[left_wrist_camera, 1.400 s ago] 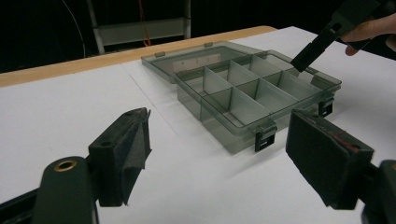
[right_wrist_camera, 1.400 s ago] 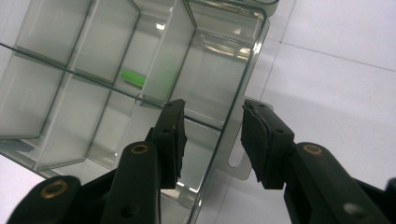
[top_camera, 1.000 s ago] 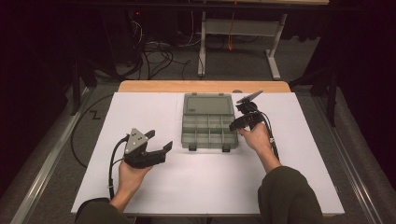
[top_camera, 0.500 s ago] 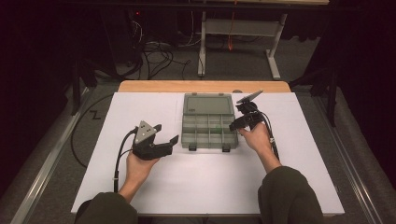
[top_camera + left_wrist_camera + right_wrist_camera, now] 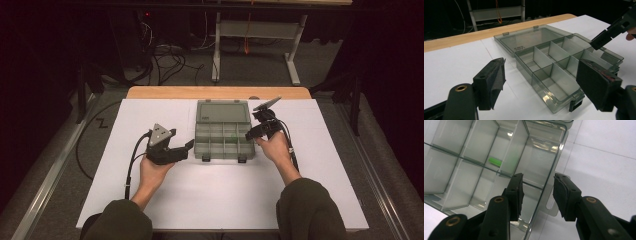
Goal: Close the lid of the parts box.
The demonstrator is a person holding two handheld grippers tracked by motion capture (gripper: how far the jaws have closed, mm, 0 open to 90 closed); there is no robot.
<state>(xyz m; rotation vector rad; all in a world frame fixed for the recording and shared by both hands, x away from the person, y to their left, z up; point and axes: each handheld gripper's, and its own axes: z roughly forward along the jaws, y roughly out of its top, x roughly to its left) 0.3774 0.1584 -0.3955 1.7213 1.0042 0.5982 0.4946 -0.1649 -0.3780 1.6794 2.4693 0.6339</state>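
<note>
A clear grey compartment box (image 5: 223,140) lies open mid-table, its lid (image 5: 222,111) folded flat behind it. A small green piece (image 5: 495,161) sits in one compartment. My left gripper (image 5: 186,147) is open just left of the box's front corner; in the left gripper view its wide jaws (image 5: 541,67) frame the box (image 5: 554,75) without touching it. My right gripper (image 5: 251,134) tilts down over the box's right end. Its jaws (image 5: 538,178) stand apart, one inside the end compartment and one outside the thin wall (image 5: 554,167), pads clear of it. The right gripper's jaw (image 5: 609,35) also shows in the left gripper view.
The box rests on a white tabletop (image 5: 225,190) with a wooden strip (image 5: 215,92) along the far edge. Two dark latches (image 5: 205,158) hang at the box's front. Beyond the table are floor cables (image 5: 165,55) and a metal frame (image 5: 260,30).
My left gripper has moved to the right, closer to the box's front left corner. The right gripper and the box have stayed put.
</note>
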